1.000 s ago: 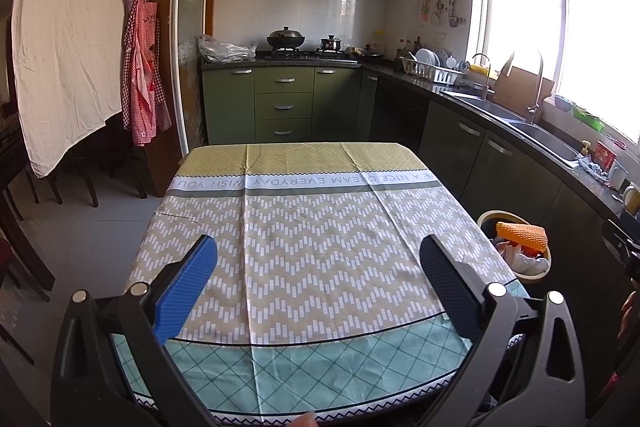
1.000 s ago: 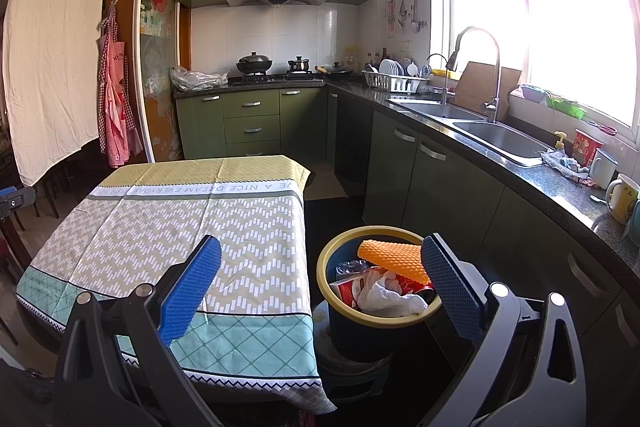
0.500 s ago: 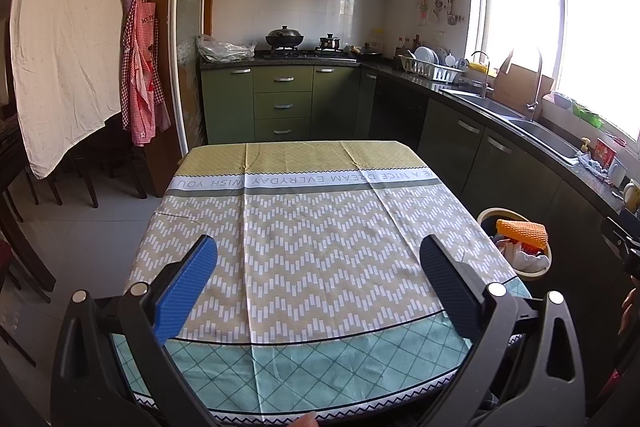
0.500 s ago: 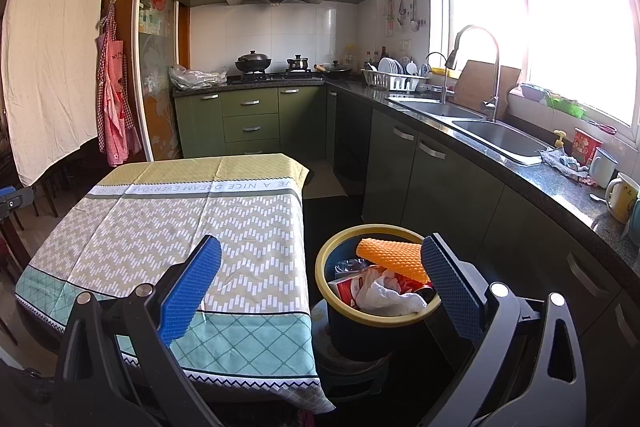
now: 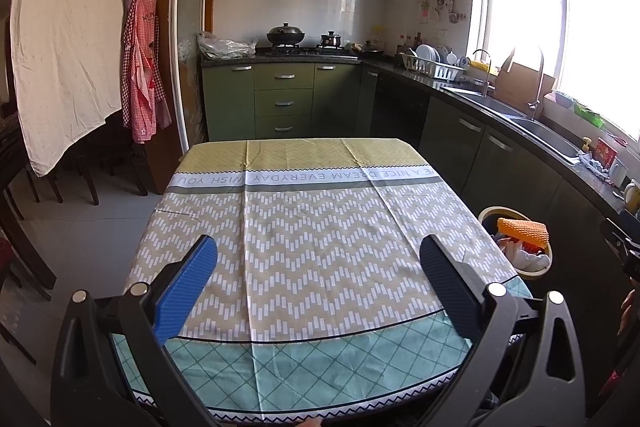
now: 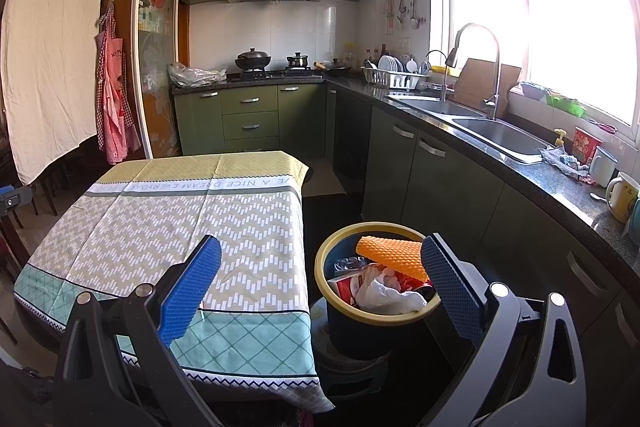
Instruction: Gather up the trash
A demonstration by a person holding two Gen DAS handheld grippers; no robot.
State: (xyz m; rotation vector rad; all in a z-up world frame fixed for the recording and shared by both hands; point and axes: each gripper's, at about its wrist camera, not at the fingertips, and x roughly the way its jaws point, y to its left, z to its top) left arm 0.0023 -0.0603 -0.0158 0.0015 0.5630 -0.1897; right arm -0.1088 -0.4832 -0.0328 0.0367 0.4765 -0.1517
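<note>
Left gripper (image 5: 318,271) jaws spread wide, nothing between them, held over the near end of the table (image 5: 320,227) with its patterned tablecloth; cloth top bare ahead of the fingers. Off to the right of the left gripper, just past the table edge, sits the trash bin (image 5: 486,217), yellow rim, dark body

Right gripper (image 6: 320,277) also wide, empty, its right finger (image 6: 448,283) in front of the bin's right rim, left finger (image 6: 192,287) over the table's near right corner. Trash bin (image 6: 324,259) just ahead and slightly right of centre between the fingers, standing on the floor beside the table, close to the cloth's hanging edge. Bin is full: orange textured piece (image 6: 390,255) lying on top toward the far right, white crumpled paper (image 6: 384,293) in the near middle, red-and-white packaging (image 6: 346,285) at left, some clear plastic behind it

Further ahead of both grippers: green cabinets, stove with pots, sink (image 6: 496,139) along the right counter, mugs (image 6: 622,193) near the right edge
</note>
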